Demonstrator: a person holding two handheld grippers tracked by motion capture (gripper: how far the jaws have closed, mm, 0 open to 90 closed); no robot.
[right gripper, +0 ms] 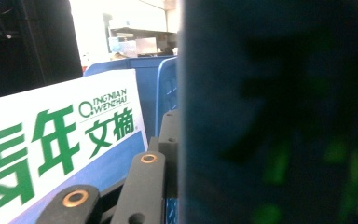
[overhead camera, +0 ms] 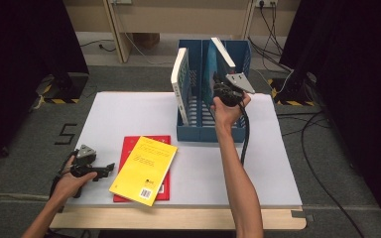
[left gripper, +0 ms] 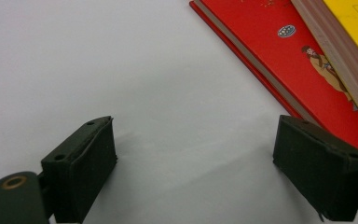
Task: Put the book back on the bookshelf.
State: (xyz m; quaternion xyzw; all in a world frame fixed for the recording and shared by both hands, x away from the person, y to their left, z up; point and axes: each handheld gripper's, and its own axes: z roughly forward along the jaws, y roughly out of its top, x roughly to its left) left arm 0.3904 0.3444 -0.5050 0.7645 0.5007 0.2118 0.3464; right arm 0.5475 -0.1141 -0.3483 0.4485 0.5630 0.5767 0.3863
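Observation:
A blue file rack (overhead camera: 213,133) stands at the back of the white tabletop. My right gripper (overhead camera: 222,88) is shut on a dark blue book (overhead camera: 218,58), which stands tilted in the rack's right compartment. In the right gripper view that book (right gripper: 270,116) sits close up between the jaws, beside a black finger (right gripper: 168,135). A white magazine (overhead camera: 179,79) with green characters (right gripper: 60,140) leans in the left compartment. My left gripper (overhead camera: 107,168) rests open on the table, left of a red book (overhead camera: 128,148) with a yellow book (overhead camera: 145,168) lying on it. Nothing lies between its jaws (left gripper: 193,140).
The red book (left gripper: 279,51) and the yellow book (left gripper: 354,23) lie just right of the left gripper's jaws. White table surface (overhead camera: 273,163) stretches right of the books. Cables (overhead camera: 322,163) run over the floor at the right, and black curtains hang on both sides.

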